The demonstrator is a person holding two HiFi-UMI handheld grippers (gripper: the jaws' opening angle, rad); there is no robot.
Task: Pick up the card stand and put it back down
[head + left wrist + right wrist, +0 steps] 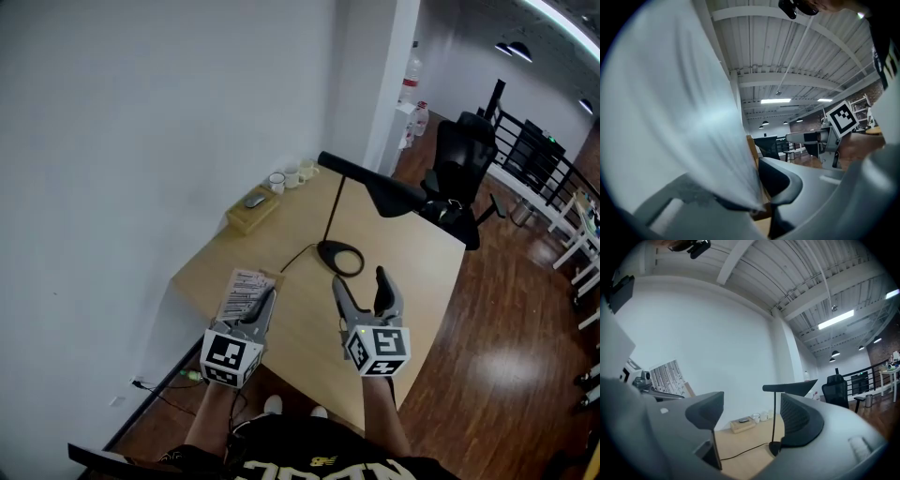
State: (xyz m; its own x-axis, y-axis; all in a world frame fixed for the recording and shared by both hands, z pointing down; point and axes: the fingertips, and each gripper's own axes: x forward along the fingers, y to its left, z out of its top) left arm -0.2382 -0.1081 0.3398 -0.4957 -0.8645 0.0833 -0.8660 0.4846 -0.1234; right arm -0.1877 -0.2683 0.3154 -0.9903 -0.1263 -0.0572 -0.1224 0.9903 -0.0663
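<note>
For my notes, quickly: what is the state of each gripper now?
Left gripper: closed on the card stand.
Right gripper: open, empty.

We can read no text here: the card stand [246, 292] bears printed lines too small, and the shirt [291, 466] lettering is cut off.

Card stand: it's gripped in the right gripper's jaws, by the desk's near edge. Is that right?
No: the left gripper holds the card stand, jaws shut on it, by the desk's near edge, as the left gripper view shows.
</note>
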